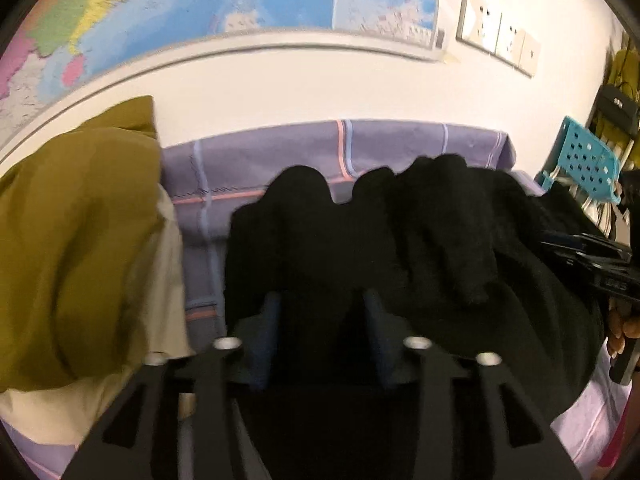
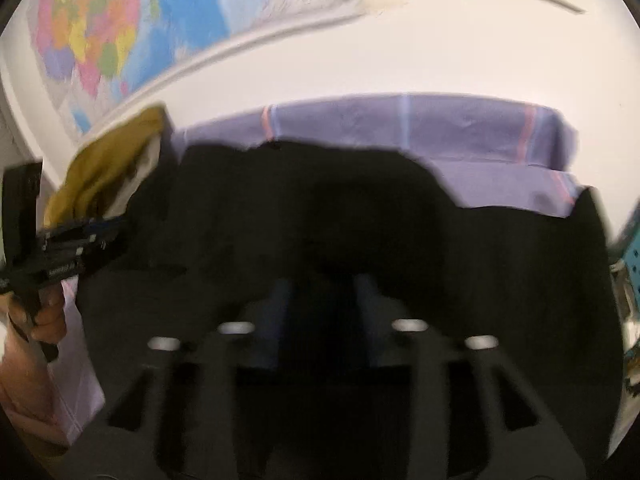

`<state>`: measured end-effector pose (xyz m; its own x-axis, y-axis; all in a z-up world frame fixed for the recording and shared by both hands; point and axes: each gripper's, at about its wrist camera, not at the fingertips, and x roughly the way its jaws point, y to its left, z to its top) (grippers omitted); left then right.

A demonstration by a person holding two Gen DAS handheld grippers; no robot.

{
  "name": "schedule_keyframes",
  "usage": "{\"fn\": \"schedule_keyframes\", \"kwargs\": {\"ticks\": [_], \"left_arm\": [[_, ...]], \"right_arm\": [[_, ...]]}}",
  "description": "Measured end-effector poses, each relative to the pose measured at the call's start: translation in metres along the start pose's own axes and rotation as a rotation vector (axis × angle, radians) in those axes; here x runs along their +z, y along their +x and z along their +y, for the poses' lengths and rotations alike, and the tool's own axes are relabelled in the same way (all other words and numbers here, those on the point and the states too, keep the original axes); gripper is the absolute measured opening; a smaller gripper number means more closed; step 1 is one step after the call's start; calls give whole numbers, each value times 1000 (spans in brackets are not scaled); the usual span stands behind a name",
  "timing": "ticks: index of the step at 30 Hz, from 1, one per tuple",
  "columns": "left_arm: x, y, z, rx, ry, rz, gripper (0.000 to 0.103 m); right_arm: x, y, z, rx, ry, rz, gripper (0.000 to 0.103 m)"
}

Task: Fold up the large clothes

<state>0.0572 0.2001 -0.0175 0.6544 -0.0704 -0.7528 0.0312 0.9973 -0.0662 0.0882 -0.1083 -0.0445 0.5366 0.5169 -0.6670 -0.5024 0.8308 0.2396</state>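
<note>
A large black garment (image 1: 420, 240) lies bunched on a purple checked sheet (image 1: 280, 152); it fills the middle of the right wrist view (image 2: 320, 208). My left gripper (image 1: 320, 300) has black cloth between its blue-padded fingers (image 1: 272, 320), raised off the sheet. My right gripper (image 2: 324, 284) also has black cloth between its fingers (image 2: 280, 300); this view is blurred. Each gripper shows at the edge of the other's view, the right one (image 1: 592, 256) and the left one (image 2: 72, 248).
An olive and cream garment pile (image 1: 80, 240) lies at the left, also seen in the right wrist view (image 2: 104, 172). A wall with a map (image 1: 200, 8) and sockets (image 1: 500, 36) stands behind. A teal perforated basket (image 1: 580, 160) sits at the right.
</note>
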Motion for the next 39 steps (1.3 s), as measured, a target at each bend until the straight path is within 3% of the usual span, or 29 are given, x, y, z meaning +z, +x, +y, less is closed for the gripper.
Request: {"fn": "schedule_keyframes", "kwargs": {"ticks": [2, 3, 4, 7, 10, 12, 13, 15, 17, 19, 22, 27, 30, 33, 39], "left_arm": [[1, -10, -1, -29, -1, -25, 50], [1, -15, -3, -48, 8, -35, 56], [0, -19, -7, -71, 25, -46, 60], [-2, -13, -18, -69, 68, -35, 61], [-2, 12, -18, -11, 47, 22, 61], [-3, 20, -13, 3, 6, 56, 62], [-3, 16, -10, -2, -16, 58, 62], [-6, -2, -9, -11, -24, 26, 64], [-15, -27, -6, -26, -31, -28, 71], [-24, -44, -4, -50, -38, -53, 73], [-43, -62, -2, -92, -56, -53, 74], [-80, -72, 0, -242, -106, 11, 74], [-94, -68, -6, -296, -114, 48, 74], [-103, -58, -14, -327, -123, 109, 74], [-106, -35, -20, -449, -232, 179, 75]], "right_arm": [[-6, -25, -7, 0, 16, -60, 55], [-9, -33, -12, -8, 24, -72, 55], [-14, -40, -17, -22, 29, -77, 52], [-24, -35, -32, -88, 31, -36, 41], [-30, -15, -54, -140, 73, 12, 40], [-30, -13, -57, -127, 101, 2, 41], [-29, -17, -56, -121, 106, -7, 47], [-32, -37, -55, -62, 137, -63, 59], [-39, -62, -55, 32, 168, -115, 62], [-49, -84, -53, 66, 188, -139, 68], [-71, -110, -56, 137, 240, -149, 69], [-115, -129, -69, 261, 397, -115, 76], [-133, -119, -80, 281, 496, -79, 76], [-135, -102, -86, 309, 568, -64, 75], [-122, -90, -86, 288, 567, -91, 83]]}}
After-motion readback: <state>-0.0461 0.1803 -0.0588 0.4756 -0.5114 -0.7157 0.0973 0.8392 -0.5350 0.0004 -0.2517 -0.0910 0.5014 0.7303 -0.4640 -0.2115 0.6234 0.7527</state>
